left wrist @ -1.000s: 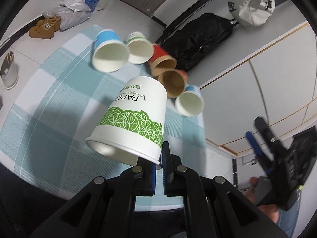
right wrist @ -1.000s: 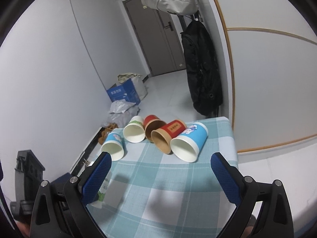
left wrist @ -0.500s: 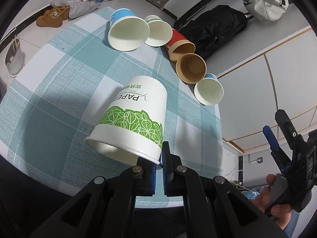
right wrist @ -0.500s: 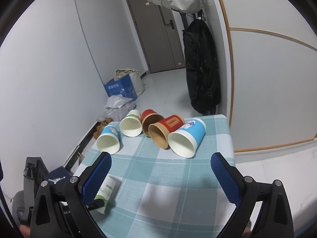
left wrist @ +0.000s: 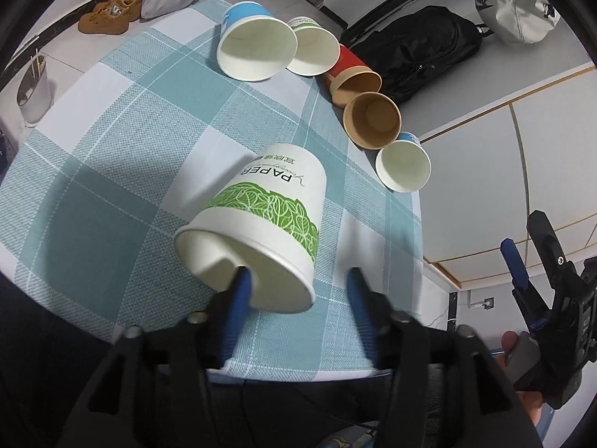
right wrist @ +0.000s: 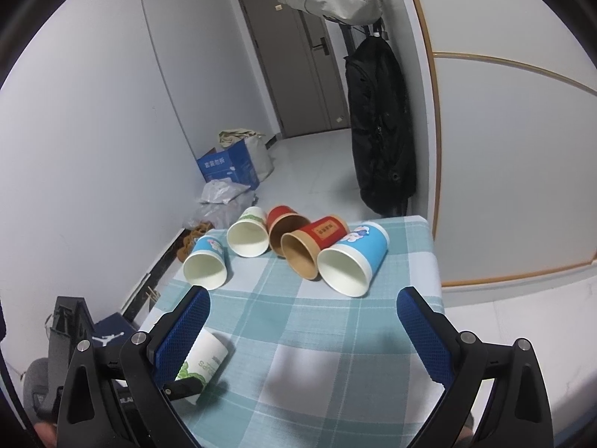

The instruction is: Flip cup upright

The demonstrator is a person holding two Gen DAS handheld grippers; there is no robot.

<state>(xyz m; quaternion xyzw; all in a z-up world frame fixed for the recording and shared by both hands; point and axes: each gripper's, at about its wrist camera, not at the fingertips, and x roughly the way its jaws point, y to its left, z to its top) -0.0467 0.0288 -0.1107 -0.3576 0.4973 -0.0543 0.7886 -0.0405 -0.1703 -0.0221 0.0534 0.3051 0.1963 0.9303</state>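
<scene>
A white paper cup with green leaf print [left wrist: 265,220] lies on its side on the checked tablecloth [left wrist: 112,142], mouth toward me. My left gripper [left wrist: 298,283] is open; its left finger sits inside the cup's mouth, the right finger stands apart beside the rim. The same cup shows low left in the right wrist view [right wrist: 203,364]. My right gripper [right wrist: 302,332] is open and empty above the near part of the table.
Several cups lie on their sides in a row at the far edge: blue [left wrist: 253,46], white-green [left wrist: 311,50], two red-brown [left wrist: 354,82] [left wrist: 371,119], blue [left wrist: 403,164]. A black backpack [right wrist: 380,130] hangs on the wall behind.
My left gripper was shut on the cup's rim, holding it above the table. It has lowered the cup onto the cloth and opened. The right gripper has barely moved.
</scene>
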